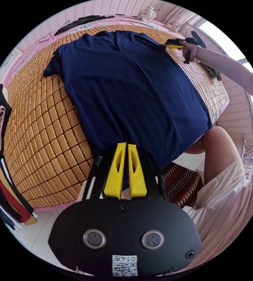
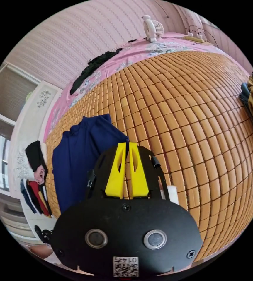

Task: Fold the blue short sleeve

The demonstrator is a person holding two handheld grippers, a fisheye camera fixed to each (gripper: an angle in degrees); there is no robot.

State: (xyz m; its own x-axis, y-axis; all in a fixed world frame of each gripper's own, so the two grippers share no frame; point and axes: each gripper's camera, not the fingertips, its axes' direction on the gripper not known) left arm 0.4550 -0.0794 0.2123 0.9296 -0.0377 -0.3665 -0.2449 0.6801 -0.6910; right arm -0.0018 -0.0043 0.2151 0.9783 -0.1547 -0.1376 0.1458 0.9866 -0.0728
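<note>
On the bed's bamboo mat (image 1: pixel 44 128) the blue short sleeve shirt (image 1: pixel 132 87) lay spread flat, its hem hanging just over the near edge. Left gripper (image 1: pixel 125 145): jaws nearly together, tips at the hem, cloth between them; real pinch, cannot tell. Right gripper (image 2: pixel 127 144): jaws likewise close, tips at a shoulder corner; hold also uncertain. Fabric judged light, soft, limp; it would sag and crease freely, likely slide little on the ribbed mat. Best holds looked like hem corners and shoulder seams, pinched through both layers.
</note>
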